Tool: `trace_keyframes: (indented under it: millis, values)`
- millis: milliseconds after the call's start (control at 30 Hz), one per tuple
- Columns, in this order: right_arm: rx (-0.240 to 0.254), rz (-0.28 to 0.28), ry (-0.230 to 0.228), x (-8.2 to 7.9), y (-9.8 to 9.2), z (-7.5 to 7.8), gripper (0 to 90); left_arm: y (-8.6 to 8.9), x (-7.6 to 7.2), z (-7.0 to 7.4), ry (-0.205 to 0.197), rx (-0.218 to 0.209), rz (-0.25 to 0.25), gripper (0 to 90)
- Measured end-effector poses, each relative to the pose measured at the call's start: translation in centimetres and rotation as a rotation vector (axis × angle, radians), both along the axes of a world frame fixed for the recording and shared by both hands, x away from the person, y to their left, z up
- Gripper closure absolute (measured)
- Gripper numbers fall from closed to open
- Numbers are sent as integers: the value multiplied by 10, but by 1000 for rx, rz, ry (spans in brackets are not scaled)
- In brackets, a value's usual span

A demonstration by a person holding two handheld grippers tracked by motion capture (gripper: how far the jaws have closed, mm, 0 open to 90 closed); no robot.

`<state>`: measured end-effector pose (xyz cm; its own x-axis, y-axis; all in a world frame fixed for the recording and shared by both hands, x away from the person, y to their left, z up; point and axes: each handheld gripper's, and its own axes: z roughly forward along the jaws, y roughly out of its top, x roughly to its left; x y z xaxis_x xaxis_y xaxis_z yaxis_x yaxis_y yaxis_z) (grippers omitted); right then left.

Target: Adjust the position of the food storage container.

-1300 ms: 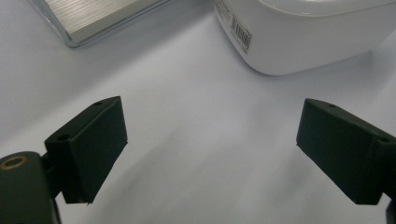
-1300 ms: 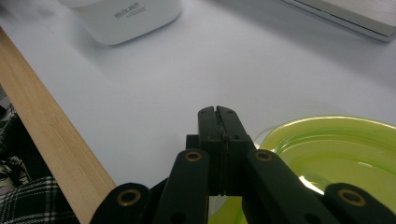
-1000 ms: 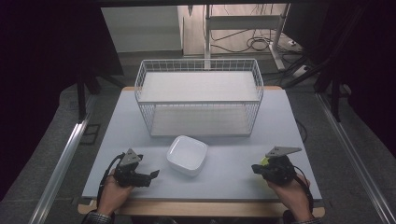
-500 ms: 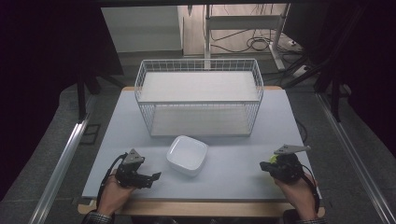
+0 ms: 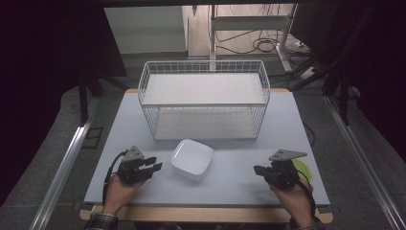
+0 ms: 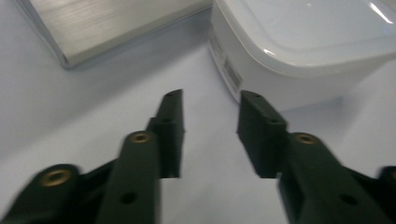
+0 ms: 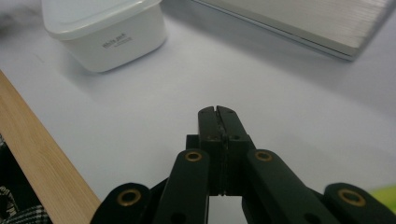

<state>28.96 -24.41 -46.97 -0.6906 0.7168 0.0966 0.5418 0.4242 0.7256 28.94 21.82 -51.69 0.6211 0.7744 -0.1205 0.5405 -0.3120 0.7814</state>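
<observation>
Left claw jaws just narrowed, gap remains, nothing between; white container just beside, ungripped. Right claw closed, empty.

The left hand comes in from the near edge and holds the left claw low and level, pointing rightward; its jaws have just been closing, a narrow gap left, nothing between them. The right hand holds the right claw pointing leftward, jaws pressed together and empty.
</observation>
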Motion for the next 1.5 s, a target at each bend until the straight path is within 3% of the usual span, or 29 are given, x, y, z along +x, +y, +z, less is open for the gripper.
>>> trace_keyframes:
  millis: [67,200,400,500,733,967,1500]
  values:
    - [1,5,2,0,3,-1,898,-1,4,0,-1,-3,-5,769]
    - [-11,39,2,2,20,-5,898,-11,19,-1,6,3,-35,862]
    - [9,52,-2,9,31,-4,897,-22,35,-4,20,11,-52,878]
    - [22,72,-4,14,41,-3,897,-31,43,-6,32,35,-74,878]
    - [22,106,6,23,61,-8,897,-39,39,-5,33,42,-97,877]
    - [18,132,57,35,82,-21,895,-51,28,-4,43,41,-140,873]
    - [15,108,79,43,80,-32,896,-73,14,-4,52,49,-199,874]
